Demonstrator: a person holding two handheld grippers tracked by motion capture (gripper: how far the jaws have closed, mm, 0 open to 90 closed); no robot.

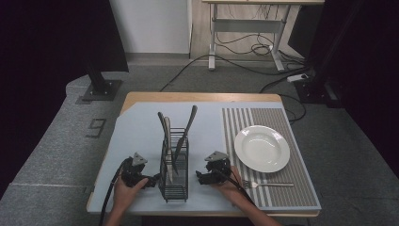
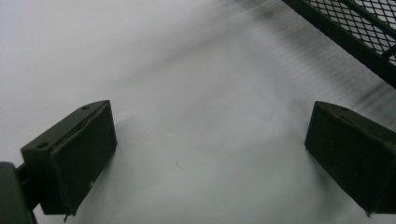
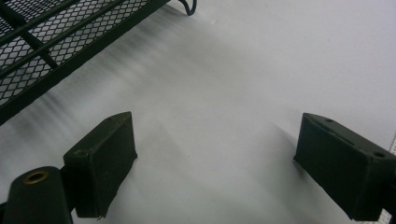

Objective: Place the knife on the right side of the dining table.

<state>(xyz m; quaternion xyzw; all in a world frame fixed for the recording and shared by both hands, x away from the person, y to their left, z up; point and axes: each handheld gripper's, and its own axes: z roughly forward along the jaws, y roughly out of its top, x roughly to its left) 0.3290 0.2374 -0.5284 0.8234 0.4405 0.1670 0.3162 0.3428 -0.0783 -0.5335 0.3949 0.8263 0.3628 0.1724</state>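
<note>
A black wire rack (image 1: 173,172) stood on the table (image 1: 136,132), and everything else sat around it. Closest to the person, the left gripper (image 1: 151,180) rested just beside the rack's left side. In the left gripper view its jaws were wide apart, with nothing between them but bare tabletop, and the rack's mesh (image 2: 359,28) showed at the top right corner. The right gripper (image 1: 199,177) rested just beside the rack's right side. Its jaws were wide apart too, holding nothing, and in the right gripper view the rack's mesh (image 3: 51,51) crossed the top left corner.

A fork (image 1: 269,184) lay flat to the right of the rack, past the right gripper, on a striped mat (image 1: 301,188). Three knives (image 1: 175,136) stood up in the rack and leaned out over its top. Farther back and to the right of the rack, a white plate (image 1: 261,148) sat on the same striped mat, well apart from the rack.
</note>
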